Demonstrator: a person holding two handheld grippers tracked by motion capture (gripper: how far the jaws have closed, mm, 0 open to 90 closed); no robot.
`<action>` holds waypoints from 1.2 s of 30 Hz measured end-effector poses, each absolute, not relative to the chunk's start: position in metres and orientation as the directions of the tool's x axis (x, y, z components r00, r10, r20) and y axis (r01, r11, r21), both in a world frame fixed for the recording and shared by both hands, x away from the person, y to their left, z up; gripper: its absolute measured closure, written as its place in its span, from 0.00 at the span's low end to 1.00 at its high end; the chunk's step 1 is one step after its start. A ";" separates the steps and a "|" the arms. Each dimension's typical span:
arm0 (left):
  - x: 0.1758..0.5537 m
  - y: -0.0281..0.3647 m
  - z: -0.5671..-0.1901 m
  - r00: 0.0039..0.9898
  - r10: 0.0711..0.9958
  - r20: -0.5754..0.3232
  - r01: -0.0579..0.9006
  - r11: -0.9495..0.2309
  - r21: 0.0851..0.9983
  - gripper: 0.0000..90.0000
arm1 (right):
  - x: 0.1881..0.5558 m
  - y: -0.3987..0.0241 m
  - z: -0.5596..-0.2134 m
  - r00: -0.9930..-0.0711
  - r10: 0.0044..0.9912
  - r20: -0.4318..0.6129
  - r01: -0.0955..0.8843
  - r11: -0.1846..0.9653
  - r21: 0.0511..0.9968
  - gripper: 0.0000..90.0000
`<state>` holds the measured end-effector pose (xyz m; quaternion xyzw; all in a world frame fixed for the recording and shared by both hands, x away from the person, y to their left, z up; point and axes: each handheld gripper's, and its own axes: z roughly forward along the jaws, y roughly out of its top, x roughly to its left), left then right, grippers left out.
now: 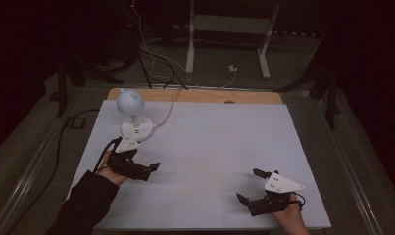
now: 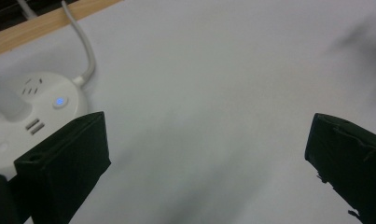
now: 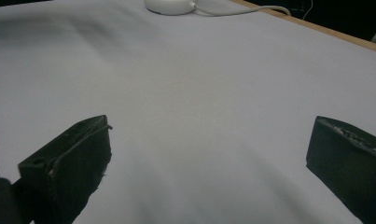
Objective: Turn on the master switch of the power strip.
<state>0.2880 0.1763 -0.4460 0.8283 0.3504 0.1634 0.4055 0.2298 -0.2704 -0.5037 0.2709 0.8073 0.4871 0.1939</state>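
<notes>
Round white power strip [image 1: 136,128] w/ a globe lamp [image 1: 130,100] plugged in sits at far-left of the white table cover [image 1: 219,147], its cord [image 1: 166,111] running off the back edge. Left gripper [image 1: 147,170] just beside it on the near side, jaws spread wide, holding nothing; in left gripper view the strip [image 2: 34,112] shows a lit blue button [image 2: 59,101] just past the left jaw. Right gripper [image 1: 250,185] well apart at near-right, also released, empty. Likely step: left goes for strip/button. To do it well: swing left toward the strip, come in low, aim one jaw tip at the button, avoid knocking the lamp stem [image 2: 6,100]. Keep right parked.
</notes>
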 end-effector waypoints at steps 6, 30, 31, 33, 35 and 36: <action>0.275 0.184 -0.457 0.694 0.720 -0.031 0.454 -0.403 0.794 0.00 | 0.229 -0.269 -0.504 -0.778 0.626 -0.050 0.250 0.382 0.890 0.00; 0.235 0.199 -0.514 0.677 0.736 0.006 0.465 -0.433 0.772 0.00 | 0.229 -0.269 -0.504 -0.780 0.624 -0.050 0.251 0.385 0.888 0.00; 0.233 0.199 -0.516 0.679 0.734 0.013 0.459 -0.438 0.773 0.00 | 0.229 -0.269 -0.504 -0.780 0.624 -0.048 0.253 0.385 0.888 0.00; 0.231 0.200 -0.519 0.682 0.731 0.009 0.465 -0.442 0.767 0.00 | 0.229 -0.269 -0.505 -0.781 0.623 -0.049 0.252 0.386 0.887 0.00; 0.228 0.200 -0.522 0.683 0.730 0.001 0.474 -0.444 0.760 0.00 | 0.230 -0.269 -0.505 -0.782 0.622 -0.050 0.251 0.387 0.887 0.00; 0.226 0.200 -0.523 0.684 0.729 0.001 0.477 -0.449 0.756 0.00 | 0.230 -0.269 -0.505 -0.782 0.621 -0.049 0.252 0.387 0.887 0.00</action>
